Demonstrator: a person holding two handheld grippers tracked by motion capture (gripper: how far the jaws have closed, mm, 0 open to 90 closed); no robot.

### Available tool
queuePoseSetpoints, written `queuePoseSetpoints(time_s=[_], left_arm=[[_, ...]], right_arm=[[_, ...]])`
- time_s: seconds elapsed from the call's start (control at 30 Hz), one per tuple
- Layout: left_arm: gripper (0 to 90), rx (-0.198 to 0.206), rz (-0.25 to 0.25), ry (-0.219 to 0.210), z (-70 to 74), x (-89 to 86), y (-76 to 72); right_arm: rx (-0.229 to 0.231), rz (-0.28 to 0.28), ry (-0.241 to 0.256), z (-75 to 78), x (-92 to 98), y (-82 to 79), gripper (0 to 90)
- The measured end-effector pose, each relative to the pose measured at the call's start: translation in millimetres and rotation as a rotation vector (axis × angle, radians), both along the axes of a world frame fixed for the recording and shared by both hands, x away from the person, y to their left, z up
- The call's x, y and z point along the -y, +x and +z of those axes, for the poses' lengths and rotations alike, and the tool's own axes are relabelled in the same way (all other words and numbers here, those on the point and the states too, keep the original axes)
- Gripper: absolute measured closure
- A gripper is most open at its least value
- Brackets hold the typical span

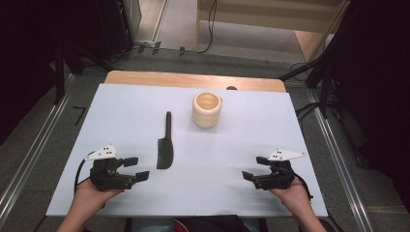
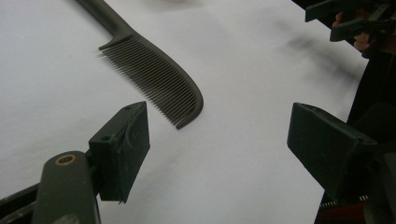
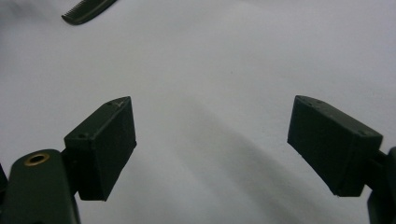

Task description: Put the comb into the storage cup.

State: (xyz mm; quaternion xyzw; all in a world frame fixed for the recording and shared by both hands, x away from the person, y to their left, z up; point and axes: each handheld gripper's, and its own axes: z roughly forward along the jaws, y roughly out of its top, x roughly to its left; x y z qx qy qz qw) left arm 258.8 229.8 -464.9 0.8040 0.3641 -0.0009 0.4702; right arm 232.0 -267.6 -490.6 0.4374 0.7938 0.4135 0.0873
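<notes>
A dark comb lies flat on the white table top, handle pointing away from me, teeth toward the left. In the left gripper view the comb lies just beyond my jaws. A cream ribbed cup stands upright behind it, to the right. My left gripper rests low near the front left, a little left of the comb's toothed end, open and empty. My right gripper sits at the front right, open with nothing between its jaws. The comb's tip shows far off in the right gripper view.
A wooden table edge shows past the white sheet. Metal rails run along both sides on the grey floor. Cables lie on the floor at the right. Bare white surface spreads between the two grippers.
</notes>
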Motion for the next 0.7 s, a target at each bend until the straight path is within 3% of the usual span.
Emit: queuePoseSetpoints(time_s=[0.47, 0.7], left_arm=[[22.4, 0.001, -0.033, 0.015, 3.2, 4.9, -0.5], [22.5, -0.008, -0.022, 0.026, 1.4, 3.4, 1.1]], right_arm=[[0.006, -0.009, 0.007, 1.1, 2.0, -2.9, 13.7], [-0.003, -0.002, 0.006, 0.5, 1.0, -2.1, 13.7]])
